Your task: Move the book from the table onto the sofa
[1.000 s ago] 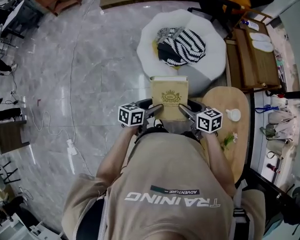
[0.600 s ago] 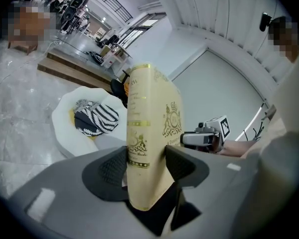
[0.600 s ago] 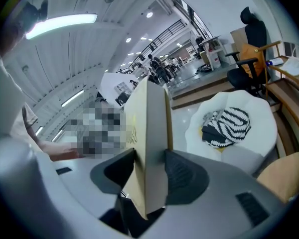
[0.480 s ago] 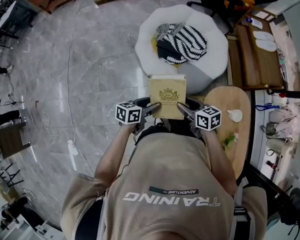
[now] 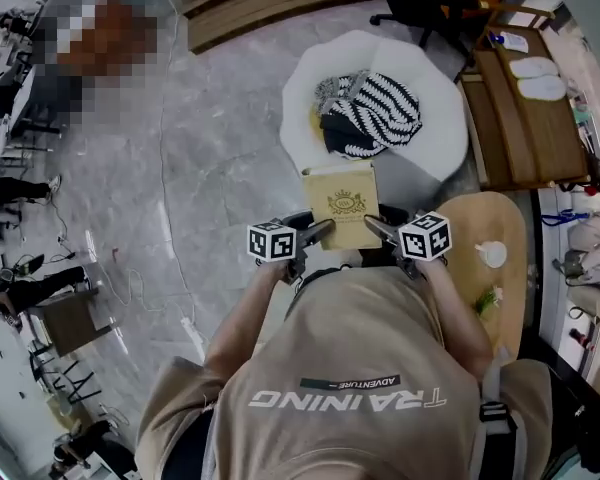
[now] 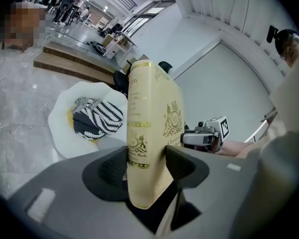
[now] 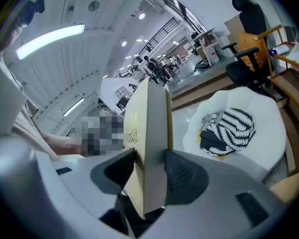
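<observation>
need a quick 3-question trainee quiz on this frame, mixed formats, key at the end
1. True or false: the book lies flat on the wooden table.
2. What lies on the white sofa? A) a striped cloth B) a mug C) a second book
3. Which is shut on the book: the left claw, the right claw, or both?
Key: 1 false, it is held up off the table; 2 A; 3 both, one at each side of the book.

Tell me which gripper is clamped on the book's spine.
The left gripper: its jaws pinch the book at the gold-lettered spine. The right gripper clamps the opposite edge, the plain page side.
</observation>
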